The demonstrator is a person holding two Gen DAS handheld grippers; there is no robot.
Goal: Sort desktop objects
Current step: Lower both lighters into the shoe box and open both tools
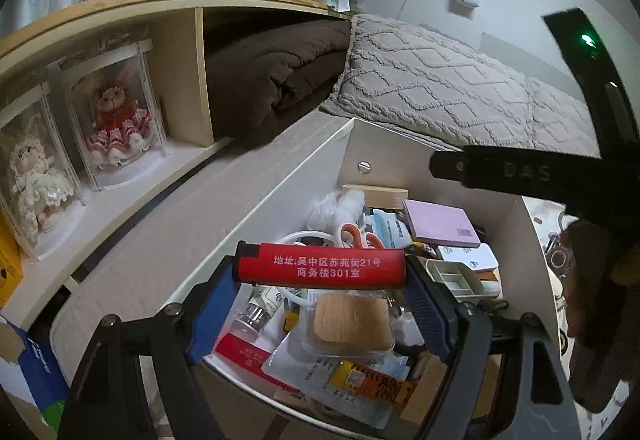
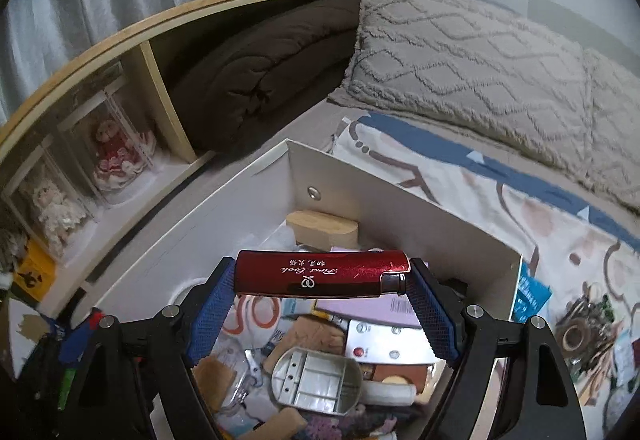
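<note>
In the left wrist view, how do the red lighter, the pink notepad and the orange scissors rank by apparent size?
1. Red lighter, held in the left claw near the camera, so its real size is unsure.
2. Pink notepad.
3. Orange scissors, partly hidden.

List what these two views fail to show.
- Left wrist view: the box floor, buried under clutter; the left gripper and its red lighter cover the middle.
- Right wrist view: the scissors, mostly behind the right gripper and its dark red lighter.
- Both views: the shelf dolls, blurred behind clear cases.
</note>
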